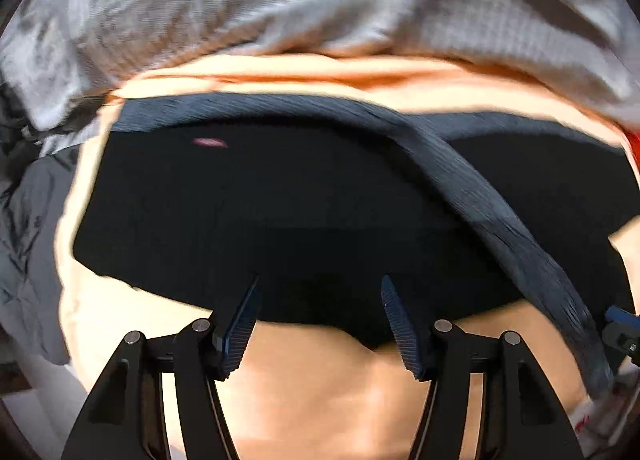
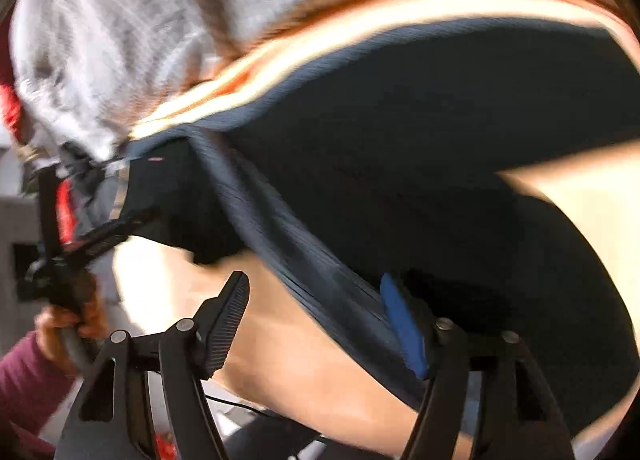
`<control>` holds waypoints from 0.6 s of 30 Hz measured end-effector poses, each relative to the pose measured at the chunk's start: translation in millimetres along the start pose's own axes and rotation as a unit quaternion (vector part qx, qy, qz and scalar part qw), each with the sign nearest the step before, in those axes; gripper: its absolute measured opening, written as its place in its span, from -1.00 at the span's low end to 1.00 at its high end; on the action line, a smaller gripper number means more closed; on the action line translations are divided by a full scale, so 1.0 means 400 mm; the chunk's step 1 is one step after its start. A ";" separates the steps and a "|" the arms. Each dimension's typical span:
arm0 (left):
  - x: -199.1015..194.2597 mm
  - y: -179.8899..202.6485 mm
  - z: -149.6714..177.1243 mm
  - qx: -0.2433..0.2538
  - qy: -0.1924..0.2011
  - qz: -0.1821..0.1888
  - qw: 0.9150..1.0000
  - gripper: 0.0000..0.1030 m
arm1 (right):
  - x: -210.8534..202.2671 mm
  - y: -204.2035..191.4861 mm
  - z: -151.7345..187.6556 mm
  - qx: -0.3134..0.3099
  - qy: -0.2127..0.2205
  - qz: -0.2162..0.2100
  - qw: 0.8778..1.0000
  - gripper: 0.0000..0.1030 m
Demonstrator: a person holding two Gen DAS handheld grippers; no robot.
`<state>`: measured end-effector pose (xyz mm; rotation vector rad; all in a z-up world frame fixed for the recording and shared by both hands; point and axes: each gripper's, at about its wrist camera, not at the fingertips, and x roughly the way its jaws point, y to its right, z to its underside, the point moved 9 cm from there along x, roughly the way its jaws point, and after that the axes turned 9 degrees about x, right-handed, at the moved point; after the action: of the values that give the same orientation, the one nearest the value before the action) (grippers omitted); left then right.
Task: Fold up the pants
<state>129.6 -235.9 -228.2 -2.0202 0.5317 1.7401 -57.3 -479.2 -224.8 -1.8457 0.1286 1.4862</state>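
Observation:
Black pants (image 1: 280,211) lie spread on a light tan surface (image 1: 320,400). Their ribbed dark-blue waistband (image 1: 480,195) runs from the far edge down to the right. My left gripper (image 1: 318,284) is open, its fingertips over the near edge of the pants, holding nothing. In the right wrist view the pants (image 2: 460,163) fill the right side and the ribbed waistband (image 2: 288,244) crosses diagonally. My right gripper (image 2: 312,288) is open, and the waistband passes between its fingers, close against the blue right finger (image 2: 404,332). The image is motion-blurred.
A pile of grey and white garments (image 1: 240,7) lies beyond the pants, also in the right wrist view (image 2: 120,43). Grey cloth (image 1: 28,244) hangs at the left. The left gripper held by a hand (image 2: 68,292) shows at the far left of the right wrist view.

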 end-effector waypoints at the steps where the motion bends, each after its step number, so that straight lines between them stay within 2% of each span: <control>1: 0.007 0.025 0.008 0.010 -0.003 0.011 1.000 0.22 | -0.025 0.061 0.027 0.017 0.012 0.020 1.000 0.40; 4: 0.016 0.119 0.032 0.047 -0.003 0.039 0.998 0.22 | -0.094 0.215 0.116 0.094 0.036 0.067 0.993 0.40; 7: 0.017 0.193 0.045 0.083 0.002 0.042 0.996 0.21 | -0.163 0.341 0.194 0.169 0.071 0.092 0.979 0.40; 9: 0.002 0.220 0.049 0.090 0.019 0.056 0.994 0.21 | -0.187 0.409 0.242 0.197 0.082 0.102 0.972 0.40; 12: -0.002 0.230 0.061 0.110 0.025 0.048 0.992 0.21 | -0.207 0.481 0.300 0.213 0.097 0.128 0.964 0.40; 13: -0.005 0.231 0.068 0.112 0.024 0.049 0.992 0.21 | -0.216 0.516 0.311 0.219 0.100 0.127 0.962 0.40; 18: -0.022 0.221 0.091 0.112 0.031 0.042 0.992 0.21 | -0.210 0.566 0.340 0.245 0.109 0.103 0.958 0.40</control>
<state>50.3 -289.9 -230.0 -1.9224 0.8044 1.5900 -308.0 -589.8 -266.7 -1.6103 0.7476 1.2345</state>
